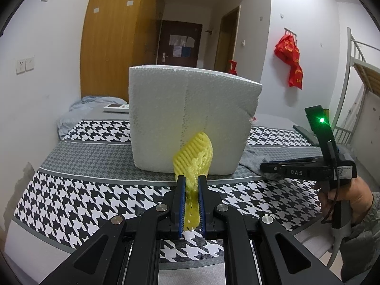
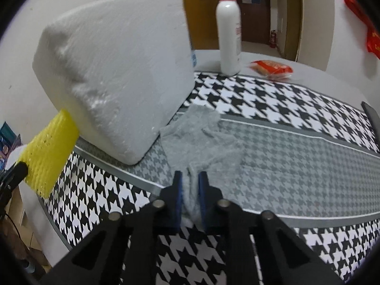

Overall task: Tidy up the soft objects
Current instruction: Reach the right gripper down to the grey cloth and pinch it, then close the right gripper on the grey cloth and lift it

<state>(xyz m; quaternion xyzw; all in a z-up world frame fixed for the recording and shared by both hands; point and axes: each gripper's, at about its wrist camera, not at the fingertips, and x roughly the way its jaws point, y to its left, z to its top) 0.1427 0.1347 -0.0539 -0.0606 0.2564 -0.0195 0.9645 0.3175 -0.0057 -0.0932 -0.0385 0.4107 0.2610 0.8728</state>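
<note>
My left gripper [image 1: 192, 178] is shut on a yellow foam net sleeve [image 1: 192, 156] and holds it up in front of a big white foam block [image 1: 190, 116] that stands on the houndstooth table [image 1: 95, 190]. The sleeve also shows at the left of the right wrist view [image 2: 47, 152]. My right gripper [image 2: 190, 175] is shut on the near edge of a grey fuzzy cloth [image 2: 204, 133] that lies on the table beside the white foam block [image 2: 114, 71]. The right gripper also shows in the left wrist view [image 1: 266, 166] at the right, pinching the cloth [image 1: 254, 156].
A white bottle with a red cap [image 2: 229, 30] and a red snack packet [image 2: 270, 68] stand at the table's far side. A remote-like white device [image 1: 117, 108] and a blue cloth [image 1: 95, 104] lie at the far left. A dark flat object [image 2: 370, 114] lies at the right edge.
</note>
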